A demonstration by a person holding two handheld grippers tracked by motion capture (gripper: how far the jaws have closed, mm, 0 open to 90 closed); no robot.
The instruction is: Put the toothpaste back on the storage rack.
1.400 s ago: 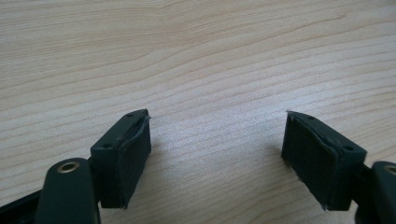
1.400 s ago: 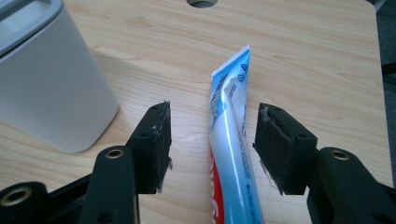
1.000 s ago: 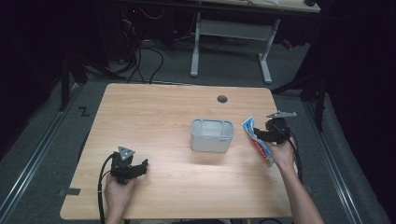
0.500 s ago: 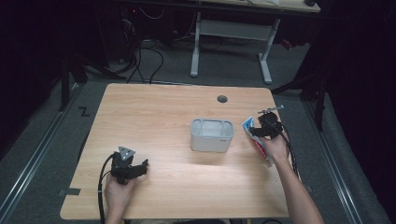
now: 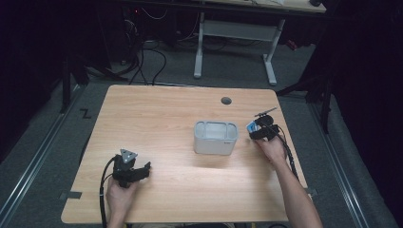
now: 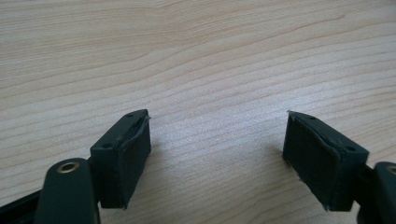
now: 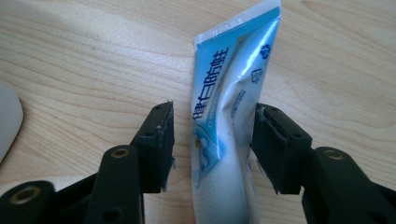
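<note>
**Right tool closing in on the toothpaste tube**

Your right tool [image 7: 212,144] has come down beside the grey container [image 5: 215,137], and its jaws have just been narrowing around the toothpaste tube [image 7: 229,116]. The tube lies flat on the desk [image 5: 157,118] between the jaws, a gap left on one side, so it isn't gripped yet. Your left tool [image 6: 217,158] rests wide and empty.

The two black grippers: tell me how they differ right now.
The right gripper has a blue-and-white toothpaste tube between its jaws, which have just been closing; the left gripper stands wider, with bare wooden table between its jaws. The right sits beside the grey bin; the left sits apart. Neither is shut.
</note>
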